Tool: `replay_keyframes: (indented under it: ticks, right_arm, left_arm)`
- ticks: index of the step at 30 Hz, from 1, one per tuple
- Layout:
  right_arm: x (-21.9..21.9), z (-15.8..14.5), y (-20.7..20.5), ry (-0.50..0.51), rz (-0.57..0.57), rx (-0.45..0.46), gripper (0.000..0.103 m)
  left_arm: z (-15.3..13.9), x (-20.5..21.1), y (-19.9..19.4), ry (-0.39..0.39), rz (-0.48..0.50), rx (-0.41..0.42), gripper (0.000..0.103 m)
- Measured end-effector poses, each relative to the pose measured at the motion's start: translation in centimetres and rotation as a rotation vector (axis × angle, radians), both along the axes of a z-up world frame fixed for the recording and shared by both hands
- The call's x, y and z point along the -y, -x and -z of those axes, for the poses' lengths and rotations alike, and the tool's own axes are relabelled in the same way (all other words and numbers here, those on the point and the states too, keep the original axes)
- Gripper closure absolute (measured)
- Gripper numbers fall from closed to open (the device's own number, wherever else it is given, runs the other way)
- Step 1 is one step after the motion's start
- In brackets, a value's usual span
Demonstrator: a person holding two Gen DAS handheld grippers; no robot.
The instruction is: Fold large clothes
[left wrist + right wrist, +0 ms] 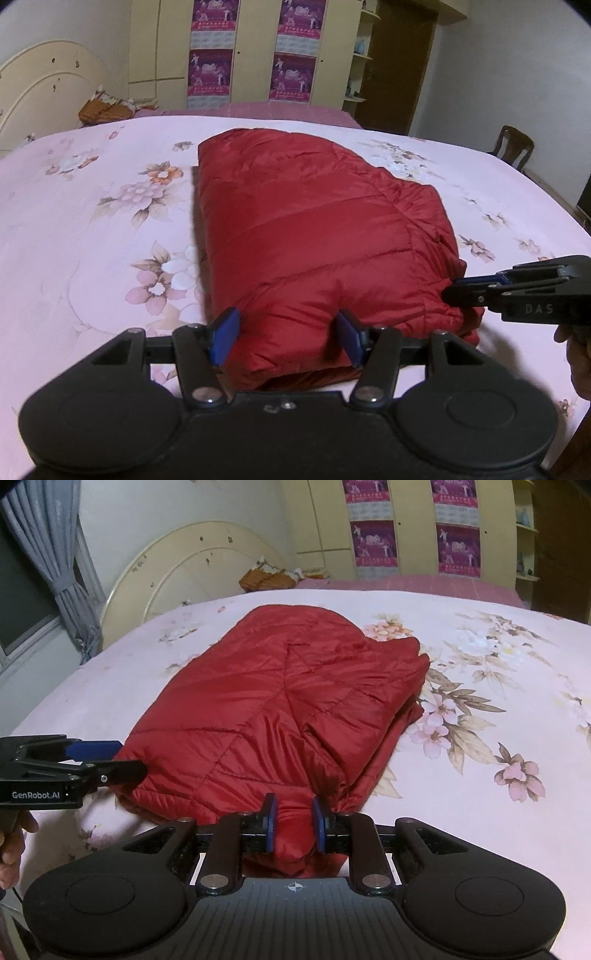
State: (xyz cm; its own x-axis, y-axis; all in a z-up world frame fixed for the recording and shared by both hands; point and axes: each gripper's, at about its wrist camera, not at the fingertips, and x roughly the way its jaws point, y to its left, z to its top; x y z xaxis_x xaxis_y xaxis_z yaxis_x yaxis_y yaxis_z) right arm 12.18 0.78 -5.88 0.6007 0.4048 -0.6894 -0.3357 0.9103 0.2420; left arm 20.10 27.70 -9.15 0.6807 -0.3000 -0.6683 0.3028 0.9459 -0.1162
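Note:
A red quilted jacket (314,229) lies folded into a thick bundle on the bed's pink flowered sheet (92,221). My left gripper (288,338) is at the bundle's near edge, its blue pads (225,339) wide apart and pressed against a thick fold of the jacket. In the right wrist view this left gripper (118,760) comes in from the left at the near left corner of the jacket (258,701). My right gripper (295,823) is shut on a narrow pinch of red fabric at the near edge. The left wrist view shows the right gripper (458,290) at the jacket's near right corner.
A cream headboard (177,565) and an orange-brown cloth (103,109) are at the far end of the bed. Behind stand a wardrobe with purple posters (291,48) and a brown door. A wooden chair (515,144) is at the right, a grey curtain (48,554) at the left. A hand (14,834) holds the left gripper.

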Motion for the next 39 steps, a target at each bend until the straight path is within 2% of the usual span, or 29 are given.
replay_keyframes:
  ticks: [4, 8, 11, 13, 15, 16, 18, 19, 21, 25, 28, 35, 39]
  right_arm:
    - [-0.3, -0.1, 0.0, 0.014, 0.007, -0.009, 0.083]
    - [-0.6, 0.3, -0.1, 0.02, 0.014, -0.025, 0.083]
    - [-0.4, -0.1, 0.0, 0.012, 0.034, -0.044, 0.083]
    - [0.1, -1.6, 0.9, -0.007, 0.06, -0.029, 0.083]
    - [0.8, -3.4, 2.6, -0.012, 0.089, 0.001, 0.083]
    - [1.2, -4.3, 3.6, -0.001, 0.116, 0.015, 0.064]
    - [2.1, -6.3, 6.1, 0.018, 0.2, 0.08, 0.003]
    - [2.6, -7.2, 7.6, 0.023, 0.22, 0.13, 0.0]
    - [3.3, -7.9, 9.5, 0.036, 0.236, 0.139, 0.0]
    - [4.1, -8.8, 12.9, 0.066, 0.295, 0.132, 0.0]
    - [4.0, -9.3, 15.2, 0.082, 0.325, 0.133, 0.0]
    - [3.1, -10.2, 20.1, 0.143, 0.328, 0.135, 0.0]
    - [2.5, -10.5, 22.3, 0.151, 0.322, 0.145, 0.0]
  left_arm:
    - [0.3, 0.1, -0.1, -0.004, -0.001, -0.007, 0.045]
    - [0.8, -0.1, -0.4, -0.005, -0.02, -0.027, 0.036]
    - [-0.5, -0.3, 0.6, 0.006, -0.05, -0.034, 0.038]
    - [-2.2, -0.4, 2.4, 0.014, -0.055, 0.008, 0.025]
    - [-4.4, -0.5, 4.8, 0.032, -0.09, 0.062, 0.001]
    - [-5.5, -0.4, 6.1, 0.039, -0.114, 0.091, 0.0]
    - [-7.4, 0.3, 9.0, 0.028, -0.151, 0.16, 0.0]
    - [-7.8, 0.9, 10.2, 0.0, -0.152, 0.181, 0.0]
    - [-8.2, 2.1, 12.0, -0.072, -0.169, 0.176, 0.0]
    - [-9.2, 2.7, 15.6, -0.011, -0.196, 0.157, 0.0]
    - [-9.8, 3.3, 17.4, -0.027, -0.207, 0.124, 0.0]
    - [-10.8, 4.1, 21.0, -0.002, -0.199, 0.131, 0.0]
    - [-10.9, 4.7, 22.9, -0.018, -0.193, 0.147, 0.0]
